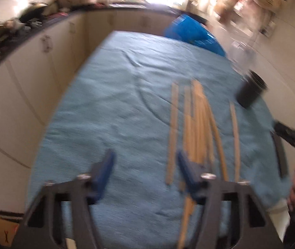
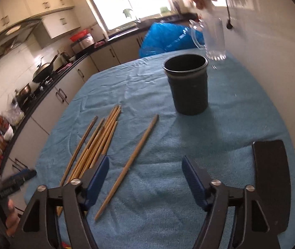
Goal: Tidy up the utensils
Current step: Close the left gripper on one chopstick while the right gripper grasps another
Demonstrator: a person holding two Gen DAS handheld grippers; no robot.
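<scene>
Chopsticks: thin tan wooden chopsticks (image 2: 97,145) lie bunched on the blue-towelled bench (image 2: 230,128), one stray stick (image 2: 130,164) lying right of the bunch.
Holder: tall black round cup (image 2: 189,87), far right.
Handling: light, stiff, prone to roll; pinch mid-length.
Left tool (image 1: 145,174): part-spread, empty, beside the bunch.
Right tool (image 2: 145,178): spread wide, empty.

Daylight is pouring in through the window (image 2: 126,2) ahead of me, blowing out to plain white in both views. My left camera is smearing everything: the chopsticks (image 1: 197,124), the black cup (image 1: 251,91) and the far counter are all streaking with motion blur. My right camera is staying sharper, softening only near the top right corner. The cup (image 2: 189,87) is casting a soft shadow toward the near edge of the table's blue cloth (image 2: 230,124). Fisheye bending is curving the table edges, and dark vignetting is ringing the corners.
</scene>
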